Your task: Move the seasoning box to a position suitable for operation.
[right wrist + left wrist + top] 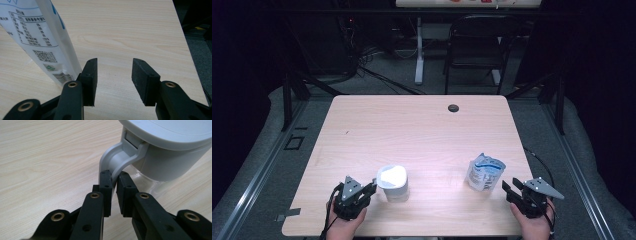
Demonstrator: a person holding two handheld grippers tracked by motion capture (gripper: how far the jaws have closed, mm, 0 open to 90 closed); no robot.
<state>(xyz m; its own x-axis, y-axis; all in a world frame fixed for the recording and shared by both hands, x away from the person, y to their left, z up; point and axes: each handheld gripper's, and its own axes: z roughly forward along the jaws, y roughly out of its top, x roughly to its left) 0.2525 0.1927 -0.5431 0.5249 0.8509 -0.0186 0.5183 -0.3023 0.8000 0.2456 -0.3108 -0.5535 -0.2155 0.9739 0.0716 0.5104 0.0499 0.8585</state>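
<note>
A white jug [393, 182] with a closed lid stands near the table's front left. Its curved handle [117, 160] sits between the pads of my left gripper [115, 178], which is shut on it; from above, the left gripper [372, 187] reaches the jug from the left. A white and blue printed pouch [484, 172] stands upright, its top torn open, at the front right. My right gripper [508, 187] rests just right of it, open. In the right gripper view the pouch [37, 37] rises to the left of the left jaw, and only bare table lies inside the right gripper [114, 72].
The light wooden table [412, 130] has a dark cable hole [453, 108] near its far edge. Behind it stand a black folding chair [477, 45] and a white desk leg [419, 55]. Grey floor surrounds the table.
</note>
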